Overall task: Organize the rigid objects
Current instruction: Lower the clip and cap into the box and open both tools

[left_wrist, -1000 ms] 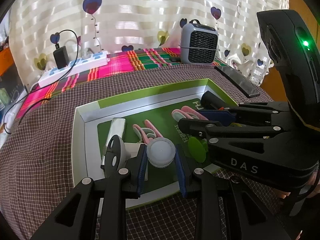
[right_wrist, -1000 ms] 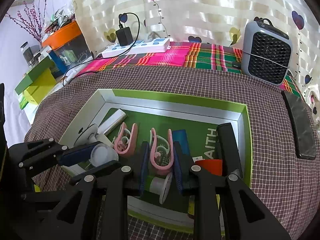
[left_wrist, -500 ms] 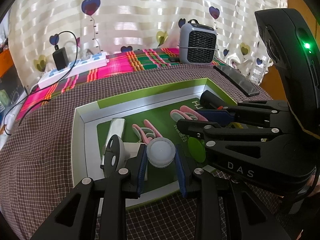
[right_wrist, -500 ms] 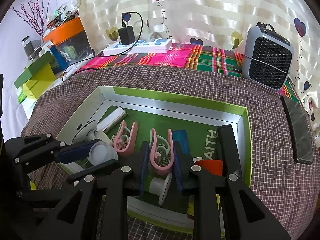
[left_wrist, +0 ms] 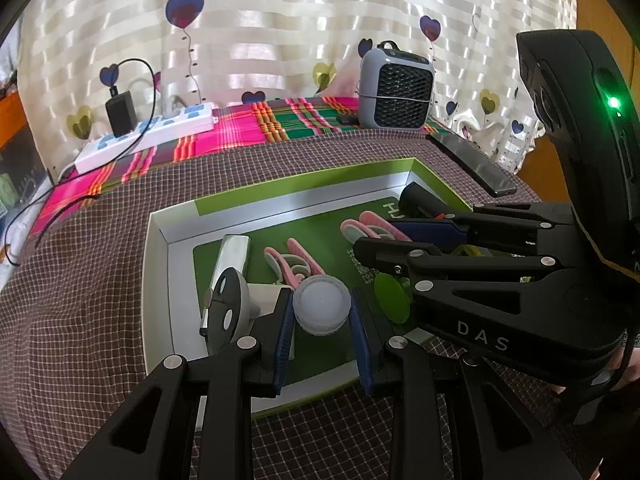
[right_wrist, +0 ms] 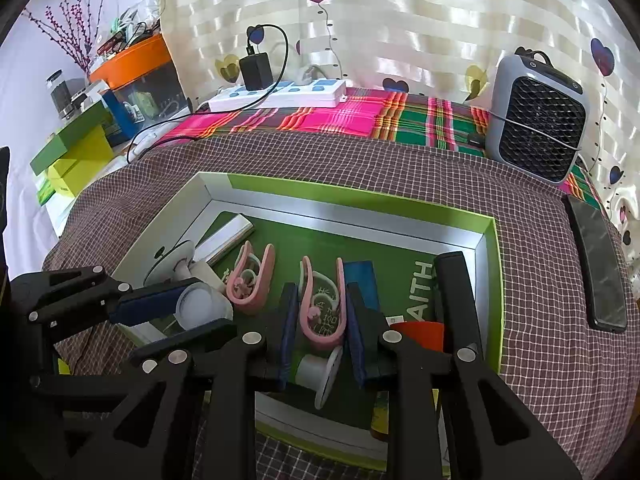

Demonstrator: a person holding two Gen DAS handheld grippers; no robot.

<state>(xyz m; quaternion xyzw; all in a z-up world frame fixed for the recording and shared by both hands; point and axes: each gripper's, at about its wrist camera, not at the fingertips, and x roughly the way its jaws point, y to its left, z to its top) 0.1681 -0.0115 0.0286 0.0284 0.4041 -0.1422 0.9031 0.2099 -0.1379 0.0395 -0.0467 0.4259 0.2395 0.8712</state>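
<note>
Hovering over the green tray (left_wrist: 160, 264) on the checked cloth, both grippers pointed steeply down. The left gripper (left_wrist: 322, 334) had its fingers clamped on a frosted white cap (left_wrist: 322, 304) near the tray's front edge. Beside it, the right gripper (right_wrist: 322, 332) pinched a pink clip (right_wrist: 322, 304) between its fingers, a second pink clip (right_wrist: 250, 280) lying just to its left.

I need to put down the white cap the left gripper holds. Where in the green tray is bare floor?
Bare floor lies along the tray's far wall, behind the pink clips, and round the lettering beside the black bar. The near half is crowded.
</note>
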